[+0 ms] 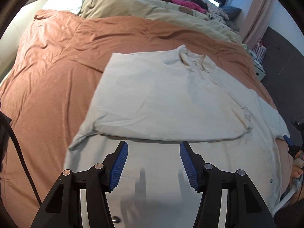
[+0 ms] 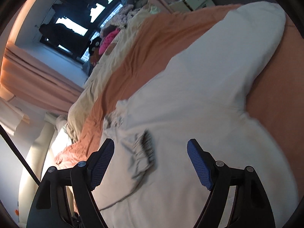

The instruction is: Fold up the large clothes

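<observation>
A large pale grey-white shirt [image 1: 161,98] lies spread on the orange bed cover [image 1: 49,72], collar [image 1: 193,58] at the far end, one side folded over the body. My left gripper [image 1: 153,146] is open and empty, hovering over the shirt's near part. The right gripper shows at the right edge of the left wrist view [image 1: 290,142], by the shirt's right side. In the right wrist view my right gripper [image 2: 151,145] is open and empty just above the shirt [image 2: 199,98], near a gathered sleeve cuff [image 2: 140,152].
A beige duvet [image 1: 144,5] and pillow [image 1: 62,3] lie at the bed's far end. Toys and clothes [image 1: 188,1] pile under the window. A white storage box [image 1: 259,66] stands right of the bed. A black cable [image 1: 17,142] hangs at left.
</observation>
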A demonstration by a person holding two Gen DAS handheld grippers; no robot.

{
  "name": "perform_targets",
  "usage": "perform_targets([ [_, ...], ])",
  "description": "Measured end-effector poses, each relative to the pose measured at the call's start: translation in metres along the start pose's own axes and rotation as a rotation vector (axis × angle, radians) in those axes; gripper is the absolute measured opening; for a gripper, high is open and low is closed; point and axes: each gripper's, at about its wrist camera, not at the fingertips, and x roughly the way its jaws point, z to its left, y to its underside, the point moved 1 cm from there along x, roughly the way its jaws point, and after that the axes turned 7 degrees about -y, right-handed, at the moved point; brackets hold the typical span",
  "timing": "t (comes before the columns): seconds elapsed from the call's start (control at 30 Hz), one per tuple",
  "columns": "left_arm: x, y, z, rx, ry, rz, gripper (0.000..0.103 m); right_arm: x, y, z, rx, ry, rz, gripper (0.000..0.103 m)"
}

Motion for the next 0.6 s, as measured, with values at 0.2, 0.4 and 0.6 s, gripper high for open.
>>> perform_targets([
  [0.2,0.009,0.003,-0.038,0.003,0.026,0.013,0.059,-0.030,-0.039,-0.054,0.031,0.045,-0.074,0.068],
  [0.4,0.032,0.005,-0.063,0.026,0.029,0.035,0.059,-0.049,-0.066,-0.117,0.126,0.104,-0.122,0.059],
  [0.6,0.042,0.005,-0.073,0.056,0.026,0.026,0.059,-0.032,-0.080,-0.144,0.192,0.160,-0.122,0.046],
])
